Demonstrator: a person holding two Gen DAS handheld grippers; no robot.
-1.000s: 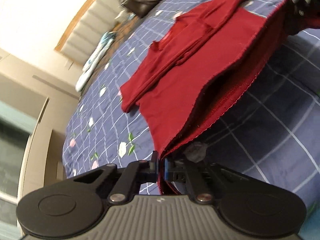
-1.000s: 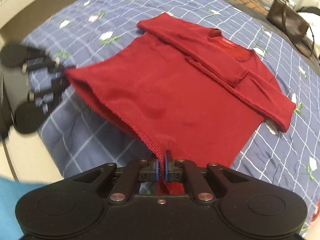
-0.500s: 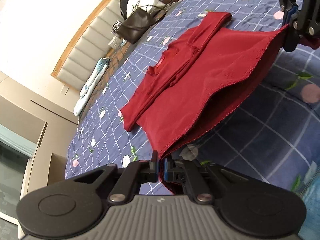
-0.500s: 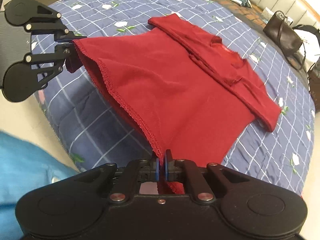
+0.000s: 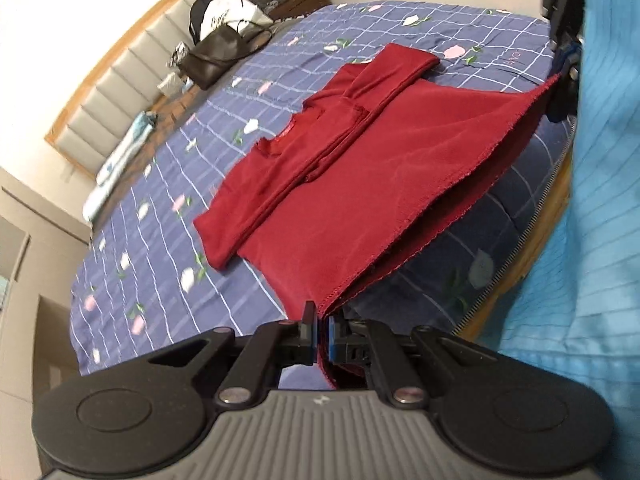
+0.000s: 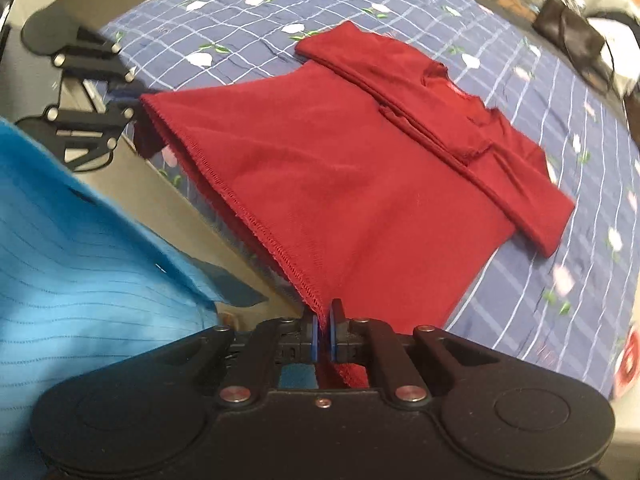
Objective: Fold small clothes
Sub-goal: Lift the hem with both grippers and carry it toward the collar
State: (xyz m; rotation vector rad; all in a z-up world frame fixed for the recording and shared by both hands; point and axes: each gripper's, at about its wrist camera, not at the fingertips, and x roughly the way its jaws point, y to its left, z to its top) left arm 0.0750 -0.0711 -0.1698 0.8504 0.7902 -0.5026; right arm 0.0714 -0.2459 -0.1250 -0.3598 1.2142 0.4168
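A dark red long-sleeved top (image 5: 360,184) (image 6: 352,184) lies on the bed, its sleeves folded across the chest. Its bottom hem is lifted off the bedspread and stretched between both grippers. My left gripper (image 5: 323,322) is shut on one hem corner; it also shows at the far left of the right wrist view, as the left gripper (image 6: 136,120). My right gripper (image 6: 323,320) is shut on the other hem corner, and appears at the top right of the left wrist view as the right gripper (image 5: 560,80). The collar end rests flat on the bed.
The blue checked bedspread (image 5: 168,240) (image 6: 560,288) with flower prints covers the bed. A dark handbag (image 5: 216,60) (image 6: 572,32) and white bags lie near the padded headboard (image 5: 104,104). A person's blue garment (image 5: 592,240) (image 6: 80,248) is close by at the bed's foot edge.
Both grippers have raised the hem higher and pulled it back toward the bed's foot edge. The person's blue garment now fills more of both views.
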